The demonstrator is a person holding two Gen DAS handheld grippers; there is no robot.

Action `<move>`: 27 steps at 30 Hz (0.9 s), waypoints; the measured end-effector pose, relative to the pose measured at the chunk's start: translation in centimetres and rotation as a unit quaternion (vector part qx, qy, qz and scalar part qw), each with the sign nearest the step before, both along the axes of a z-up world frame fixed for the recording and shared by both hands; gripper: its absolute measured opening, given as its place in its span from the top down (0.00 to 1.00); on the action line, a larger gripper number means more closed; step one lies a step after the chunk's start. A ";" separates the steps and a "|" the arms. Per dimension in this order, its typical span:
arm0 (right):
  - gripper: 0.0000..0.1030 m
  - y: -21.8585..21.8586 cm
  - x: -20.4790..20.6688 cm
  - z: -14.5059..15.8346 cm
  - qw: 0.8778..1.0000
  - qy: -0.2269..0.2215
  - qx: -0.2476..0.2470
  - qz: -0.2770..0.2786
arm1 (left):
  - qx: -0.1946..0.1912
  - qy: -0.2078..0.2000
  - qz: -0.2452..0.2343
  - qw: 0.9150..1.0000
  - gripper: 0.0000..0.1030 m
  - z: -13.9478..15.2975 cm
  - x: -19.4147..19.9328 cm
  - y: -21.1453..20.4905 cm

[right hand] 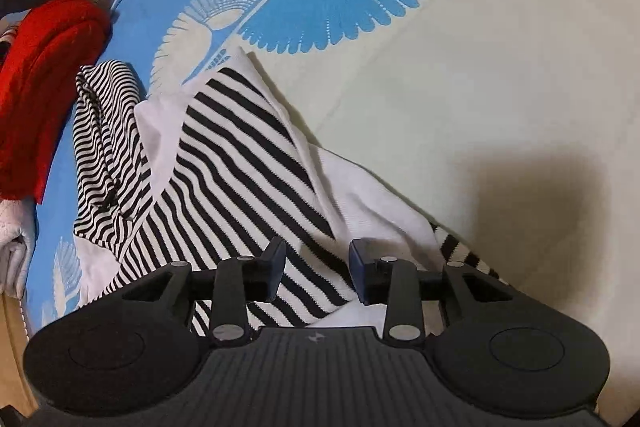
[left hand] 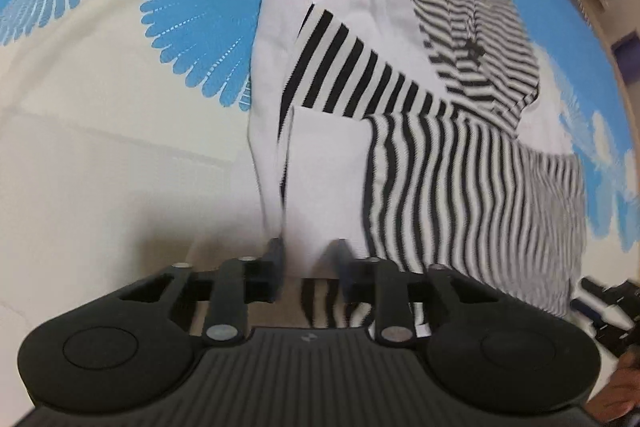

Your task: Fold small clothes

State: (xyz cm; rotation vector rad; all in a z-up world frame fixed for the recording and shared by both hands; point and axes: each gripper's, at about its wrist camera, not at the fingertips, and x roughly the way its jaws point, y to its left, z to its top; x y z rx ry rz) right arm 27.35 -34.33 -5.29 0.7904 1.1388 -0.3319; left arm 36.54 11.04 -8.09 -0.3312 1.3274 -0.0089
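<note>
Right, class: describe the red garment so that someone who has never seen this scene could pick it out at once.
Start with the bed sheet, cream and blue with fan prints. Follow the black-and-white striped hoodie to its hood, near the sheet's far edge. Just beyond it lies the red garment, bunched in a heap: the only solid red cloth, with no stripes.

Black-and-white striped hoodie [left hand: 420, 147] lies partly folded on the bed: fine-striped hood at the far end with a dark drawstring, wide-striped sleeve laid across the body, plain white panels showing, near hem bunched and wrinkled
</note>
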 end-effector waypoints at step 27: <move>0.57 3.5 1.6 -1.1 0.989 0.030 -0.116 0.084 | 0.084 -0.026 -0.098 0.991 0.80 0.6 -0.4 -3.7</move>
